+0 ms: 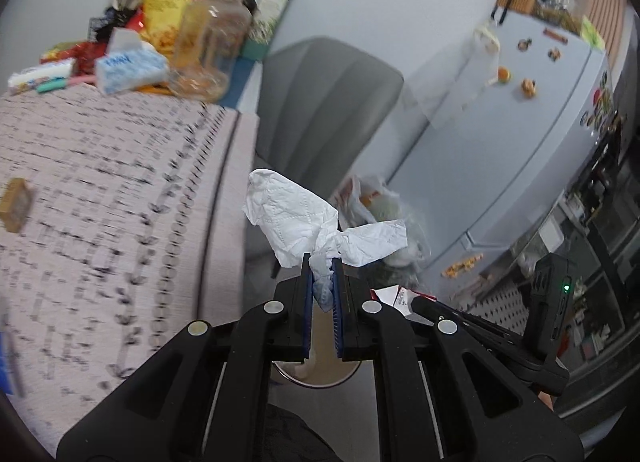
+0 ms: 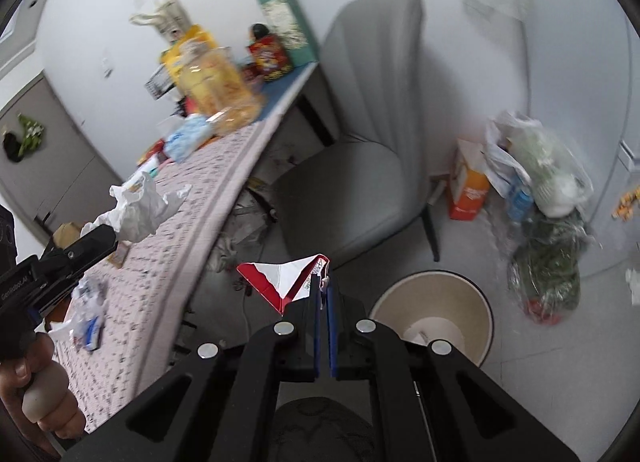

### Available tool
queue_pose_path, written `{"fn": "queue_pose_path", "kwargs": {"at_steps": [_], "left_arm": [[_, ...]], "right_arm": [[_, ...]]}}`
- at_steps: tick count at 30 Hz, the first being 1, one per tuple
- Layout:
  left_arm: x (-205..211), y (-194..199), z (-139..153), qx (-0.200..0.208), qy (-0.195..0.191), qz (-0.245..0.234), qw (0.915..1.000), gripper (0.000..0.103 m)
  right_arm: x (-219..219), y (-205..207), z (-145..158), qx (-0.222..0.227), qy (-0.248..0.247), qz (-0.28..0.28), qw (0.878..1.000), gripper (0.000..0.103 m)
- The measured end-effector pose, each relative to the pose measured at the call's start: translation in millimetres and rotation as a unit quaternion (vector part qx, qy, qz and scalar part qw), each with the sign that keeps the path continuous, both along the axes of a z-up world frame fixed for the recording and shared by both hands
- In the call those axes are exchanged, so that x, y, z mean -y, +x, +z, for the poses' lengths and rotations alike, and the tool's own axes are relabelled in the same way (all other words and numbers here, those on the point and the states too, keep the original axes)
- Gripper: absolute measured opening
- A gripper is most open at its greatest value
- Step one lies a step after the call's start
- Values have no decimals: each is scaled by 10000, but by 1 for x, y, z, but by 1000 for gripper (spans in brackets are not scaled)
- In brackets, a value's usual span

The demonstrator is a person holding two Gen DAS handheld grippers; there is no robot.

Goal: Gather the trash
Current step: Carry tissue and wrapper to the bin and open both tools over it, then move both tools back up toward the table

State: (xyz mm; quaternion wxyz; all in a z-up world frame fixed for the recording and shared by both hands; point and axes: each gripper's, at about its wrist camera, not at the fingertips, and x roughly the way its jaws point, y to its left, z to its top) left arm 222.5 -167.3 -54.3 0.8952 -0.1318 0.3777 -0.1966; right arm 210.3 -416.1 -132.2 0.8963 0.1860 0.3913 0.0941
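Note:
My left gripper is shut on a crumpled white tissue and holds it in the air beside the table edge, above a round beige bin on the floor. The tissue also shows in the right wrist view. My right gripper is shut on a torn red-and-white paper wrapper, left of the bin. The wrapper shows in the left wrist view. More crumpled trash lies on the table.
The table has a patterned pink cloth, with a tissue box, snack bags and a plastic jar at its far end. A grey chair stands beside it. Full plastic bags and a fridge stand beyond the bin.

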Motion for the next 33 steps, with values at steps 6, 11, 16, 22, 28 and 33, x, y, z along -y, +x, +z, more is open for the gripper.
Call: {"fn": "queue_pose_path", "kwargs": {"at_steps": [6,11,16,22,28,33], "left_arm": [[40,22,-33,-373,232,-231,9988,9],[68,38,-61,-671,394,-357,9963,9],[91,48,-86,-934,574,-474,9928,9],[123,57,-117,-1247,666,-663,9877,9],[152,67,-136,-1436,637,-960,9829,76],[147,64,-128,-1262,744,-811,9859,87]], "right_arm": [[34,15,-46,-295,156,-263,9991,4],[57,28,-83,-552,374,-427,9969,20],[85,22,-107,-624,579,-687,9940,53],[117,-1,-121,-745,635,-989,9903,55],[142,-19,-115,-666,627,-1206,9885,55],[145,-23,-105,-558,623,-1223,9890,60]]}}
